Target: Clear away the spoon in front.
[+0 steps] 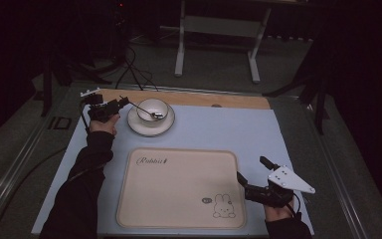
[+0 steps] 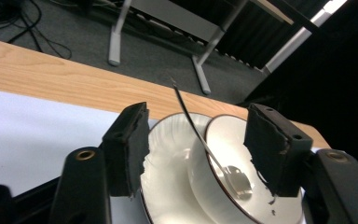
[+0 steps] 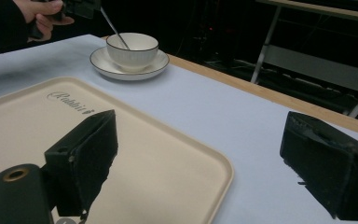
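steel spoon in a white bowl, left gripper about to take it

steel and china, by the look of them: a thin spoon (image 1: 146, 110) leans in a white bowl (image 1: 153, 108) on a saucer (image 1: 150, 124), far left of the blue mat (image 1: 219, 129).

high view: left gripper (image 1: 122, 103) sits at the tip of the spoon handle. right gripper (image 1: 243, 180) rests by the near right corner of the cream tray (image 1: 179, 191), holding nothing.

left gripper view: left gripper (image 2: 196, 154) stands about half open; the spoon (image 2: 200, 135) handle rises between the jaws, and neither pad (image 2: 133, 149) is clearly pressing it, so no grip yet. this closeness is hard to read from above.

right gripper view: right gripper (image 3: 205, 163) jaws are wide apart over the tray (image 3: 182, 158) edge, empty. beyond, the bowl (image 3: 133, 49) and saucer (image 3: 129, 65) show side-on, with the spoon handle slanting steeply toward the other hand (image 3: 39, 14).

handling, as judged: the spoon is light, stiff and slippery; pinch the flat upper handle squarely. bowl and saucer are breakable and may slide if levered.
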`<state>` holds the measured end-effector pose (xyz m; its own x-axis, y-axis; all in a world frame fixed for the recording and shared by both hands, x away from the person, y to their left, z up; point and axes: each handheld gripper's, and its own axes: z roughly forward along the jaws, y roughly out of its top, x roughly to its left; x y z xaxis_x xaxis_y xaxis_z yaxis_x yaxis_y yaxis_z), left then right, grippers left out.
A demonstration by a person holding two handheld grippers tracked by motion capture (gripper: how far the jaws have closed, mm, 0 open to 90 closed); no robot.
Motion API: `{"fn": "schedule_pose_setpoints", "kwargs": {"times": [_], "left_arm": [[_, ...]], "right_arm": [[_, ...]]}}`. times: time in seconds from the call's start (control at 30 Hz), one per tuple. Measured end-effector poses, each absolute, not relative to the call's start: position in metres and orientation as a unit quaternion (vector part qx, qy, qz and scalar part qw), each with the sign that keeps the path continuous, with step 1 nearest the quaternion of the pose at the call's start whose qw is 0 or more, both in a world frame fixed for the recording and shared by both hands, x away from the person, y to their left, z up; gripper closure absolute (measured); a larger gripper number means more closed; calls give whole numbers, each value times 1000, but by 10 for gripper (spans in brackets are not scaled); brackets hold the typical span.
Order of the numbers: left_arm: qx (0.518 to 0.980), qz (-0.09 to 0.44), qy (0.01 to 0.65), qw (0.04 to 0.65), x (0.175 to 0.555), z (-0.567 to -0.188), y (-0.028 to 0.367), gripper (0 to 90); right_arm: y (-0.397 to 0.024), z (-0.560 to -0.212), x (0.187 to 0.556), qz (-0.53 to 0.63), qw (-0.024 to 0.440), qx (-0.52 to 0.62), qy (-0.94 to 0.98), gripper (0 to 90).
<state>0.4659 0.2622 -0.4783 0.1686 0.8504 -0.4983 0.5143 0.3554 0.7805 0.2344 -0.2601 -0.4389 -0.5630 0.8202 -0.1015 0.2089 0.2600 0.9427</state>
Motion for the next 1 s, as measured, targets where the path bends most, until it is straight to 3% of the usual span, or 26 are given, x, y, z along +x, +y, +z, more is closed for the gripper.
{"fn": "schedule_pose_setpoints", "kwargs": {"times": [0.63, 0.9, 1.0], "left_arm": [[529, 145, 642, 536, 490, -492, 257, 651], [533, 145, 633, 543, 493, -493, 252, 822], [528, 142, 627, 554, 492, -491, 251, 842]], "right_arm": [[-261, -442, 237, 495, 295, 357, 735, 110], [-261, -443, 238, 494, 292, 358, 737, 111], [-261, -443, 238, 494, 292, 357, 737, 111]]}}
